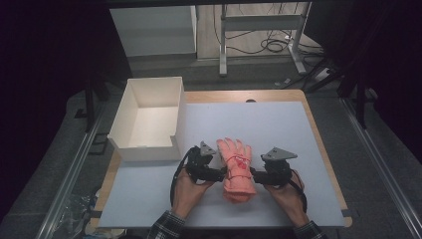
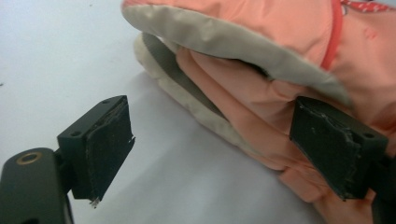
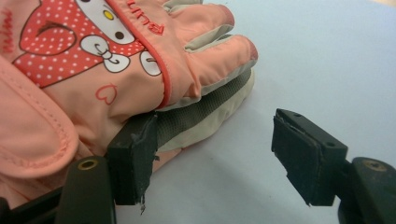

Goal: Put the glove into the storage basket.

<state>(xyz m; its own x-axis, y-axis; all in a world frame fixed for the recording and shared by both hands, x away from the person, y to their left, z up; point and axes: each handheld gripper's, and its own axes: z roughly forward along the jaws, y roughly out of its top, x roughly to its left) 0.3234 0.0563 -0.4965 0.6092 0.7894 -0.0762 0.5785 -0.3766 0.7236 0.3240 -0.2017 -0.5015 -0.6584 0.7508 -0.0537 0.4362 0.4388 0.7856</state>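
Note:
A pink glove (image 1: pixel 237 169) with a dotted cartoon patch lies flat on the white mat, fingers pointing away from the person. A beige-palmed layer shows under its edge (image 2: pixel 280 28) (image 3: pixel 93 70). My left gripper (image 1: pixel 224 175) comes in from the glove's left side at the wrist. Its jaws (image 2: pixel 219 149) stand open, one pad (image 2: pixel 327 151) against the glove's side and the other apart over bare mat. My right gripper (image 1: pixel 252 174) meets the glove from the right. It is open (image 3: pixel 217 158), with one pad (image 3: pixel 137 158) at the glove's lower edge and the other free.
An empty white open-topped box (image 1: pixel 149 149) stands at the table's back left, a hand's width from the left gripper. The white mat (image 1: pixel 278 124) covers the wooden table. Behind the table are dark floor, desk legs and cables.

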